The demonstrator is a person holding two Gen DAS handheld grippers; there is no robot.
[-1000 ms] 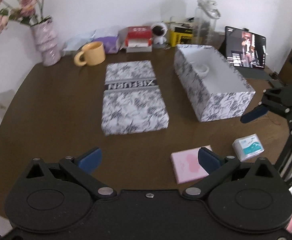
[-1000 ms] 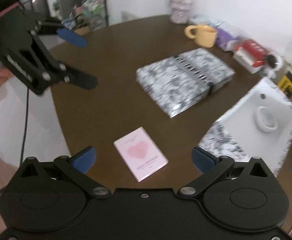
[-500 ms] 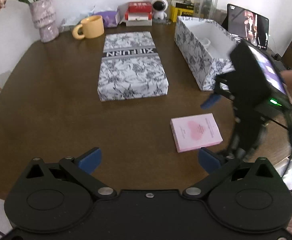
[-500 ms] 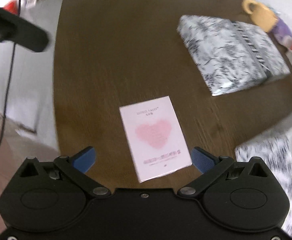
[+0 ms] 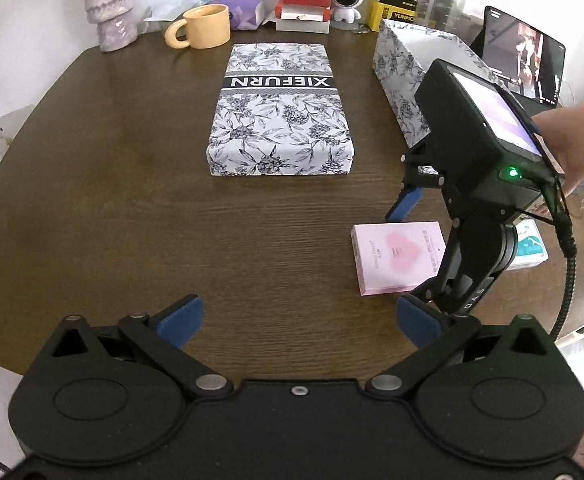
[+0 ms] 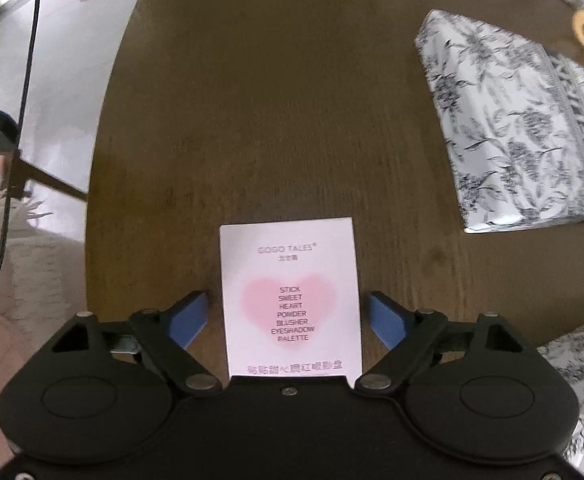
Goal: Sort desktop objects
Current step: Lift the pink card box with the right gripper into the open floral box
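A flat pink box with a heart print point(image 6: 289, 300) lies on the dark wood table point(image 6: 251, 120). My right gripper point(image 6: 287, 318) is open and low over it, one blue finger on each side of the box, neither pad touching. In the left wrist view the pink box point(image 5: 398, 256) lies at right under the right gripper point(image 5: 410, 256). My left gripper point(image 5: 298, 320) is open and empty above the table's near edge. An open floral box point(image 5: 404, 80) stands at back right, its floral lid point(image 5: 279, 108) lies in the middle.
A small teal-and-white pack point(image 5: 532, 246) lies right of the pink box. A yellow mug point(image 5: 203, 26), a purple vase point(image 5: 111, 12), red boxes point(image 5: 304, 6), a small robot figure point(image 5: 346, 0) and a tablet point(image 5: 524, 56) line the back edge.
My right gripper has swung down and in over the pink box until its fingers straddle it. The left gripper has drawn back a little.
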